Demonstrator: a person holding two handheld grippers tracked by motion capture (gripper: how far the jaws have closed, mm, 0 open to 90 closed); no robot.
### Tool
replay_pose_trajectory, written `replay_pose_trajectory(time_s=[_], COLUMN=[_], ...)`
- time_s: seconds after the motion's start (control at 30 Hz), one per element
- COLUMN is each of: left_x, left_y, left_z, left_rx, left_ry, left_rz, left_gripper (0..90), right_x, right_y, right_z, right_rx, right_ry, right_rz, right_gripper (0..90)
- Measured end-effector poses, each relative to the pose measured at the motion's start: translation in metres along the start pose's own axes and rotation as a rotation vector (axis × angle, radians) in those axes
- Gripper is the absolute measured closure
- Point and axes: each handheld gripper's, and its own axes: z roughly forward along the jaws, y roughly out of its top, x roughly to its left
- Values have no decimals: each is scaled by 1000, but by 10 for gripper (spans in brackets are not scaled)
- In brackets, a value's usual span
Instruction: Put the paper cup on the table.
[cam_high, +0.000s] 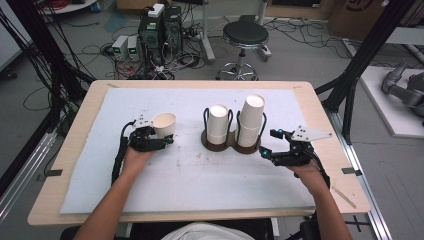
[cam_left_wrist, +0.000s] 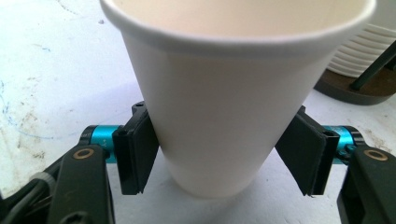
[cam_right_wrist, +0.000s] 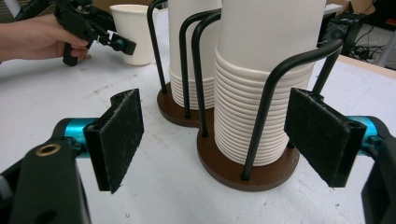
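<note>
Releasing paper cup (cam_left_wrist: 219, 107) upright on tabletop (cam_high: 210, 172): left claw (cam_left_wrist: 219, 154) pads just off its sides; withdraw straight back, no nudge. Right claw (cam_right_wrist: 229, 140) apart, empty.

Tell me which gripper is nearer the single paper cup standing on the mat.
Left. The left gripper has the single paper cup between its jaws; the right gripper sits across the mat, beside the cup holder.

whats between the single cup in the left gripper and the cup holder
Nothing: in the high view, bare white mat separates the single cup from the cup holder.
</note>
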Motion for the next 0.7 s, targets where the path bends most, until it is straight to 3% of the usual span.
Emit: replay_pose_trajectory(time_s=[0.27, 0.43, 0.7], left_x=[-3, -11, -12], left_y=[-2, -2, -2], left_z=[-1, 0, 0], left_rx=[9, 35, 48], left_ry=[15, 57, 54], left_rz=[7, 62, 64], left_gripper=[320, 314, 287], right_x=[0, -1, -2], right_y=[0, 0, -1], right_z=[1, 1, 1], right_rx=[-1, 6, 5], right_ry=[-2, -8, -11], right_rz=[-5, -6, -2], right_gripper=[201, 201, 201])
